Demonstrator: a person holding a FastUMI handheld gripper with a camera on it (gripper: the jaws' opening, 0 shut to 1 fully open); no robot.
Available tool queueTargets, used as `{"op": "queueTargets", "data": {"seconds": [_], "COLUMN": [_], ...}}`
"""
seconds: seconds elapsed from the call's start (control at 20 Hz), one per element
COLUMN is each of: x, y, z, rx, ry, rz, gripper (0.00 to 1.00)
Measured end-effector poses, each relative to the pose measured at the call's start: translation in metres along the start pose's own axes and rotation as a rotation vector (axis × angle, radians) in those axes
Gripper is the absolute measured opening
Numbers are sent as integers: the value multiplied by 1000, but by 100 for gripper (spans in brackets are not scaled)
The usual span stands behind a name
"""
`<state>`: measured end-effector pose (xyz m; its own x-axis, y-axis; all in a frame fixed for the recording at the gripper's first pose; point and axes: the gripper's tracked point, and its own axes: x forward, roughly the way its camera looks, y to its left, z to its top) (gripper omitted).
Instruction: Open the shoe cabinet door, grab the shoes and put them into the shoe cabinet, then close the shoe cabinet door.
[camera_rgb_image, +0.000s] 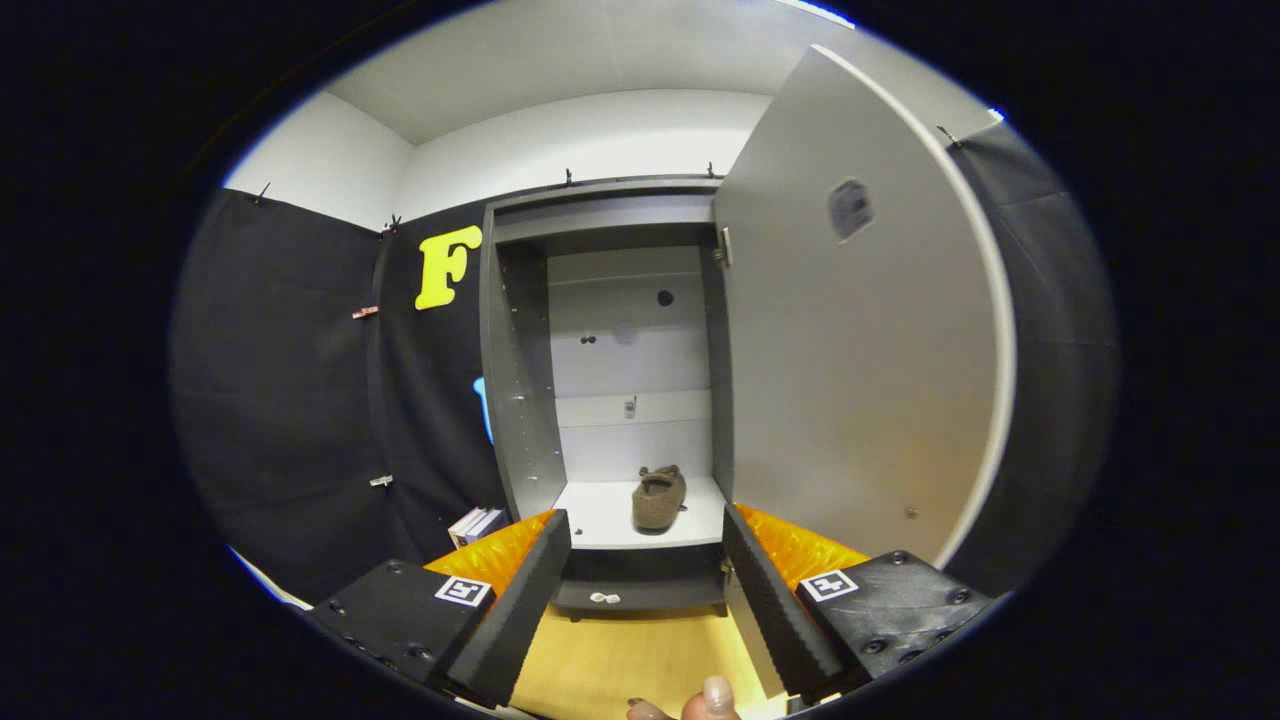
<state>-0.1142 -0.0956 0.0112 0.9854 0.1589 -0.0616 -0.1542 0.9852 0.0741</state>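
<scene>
door (860, 330) stands swung wide at our two o'clock, hinged just right of the shoe cabinet (520, 400) opening. we judge closing it comes next. shoe (659, 498) rests on the shelf at twelve o'clock, beyond the fingers, toe toward us. gripper (645, 580) is spread wide, holding nothing.

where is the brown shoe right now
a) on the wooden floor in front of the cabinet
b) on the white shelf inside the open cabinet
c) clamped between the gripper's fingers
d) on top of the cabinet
b: the brown shoe sits on the white shelf inside the shoe cabinet, whose door is swung open to the right; the gripper is open and empty, its fingers well short of the shoe.
</scene>
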Motion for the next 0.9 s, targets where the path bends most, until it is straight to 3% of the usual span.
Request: {"op": "queueTargets", "data": {"seconds": [0.45, 0.6, 0.9], "x": [-75, -73, -46], "y": [-118, -170, -247], "z": [12, 8, 16], "rx": [-36, -16, 35], "ry": [-55, -51, -55], "rz": [-169, -257, -329], "gripper": [96, 96, 98]}}
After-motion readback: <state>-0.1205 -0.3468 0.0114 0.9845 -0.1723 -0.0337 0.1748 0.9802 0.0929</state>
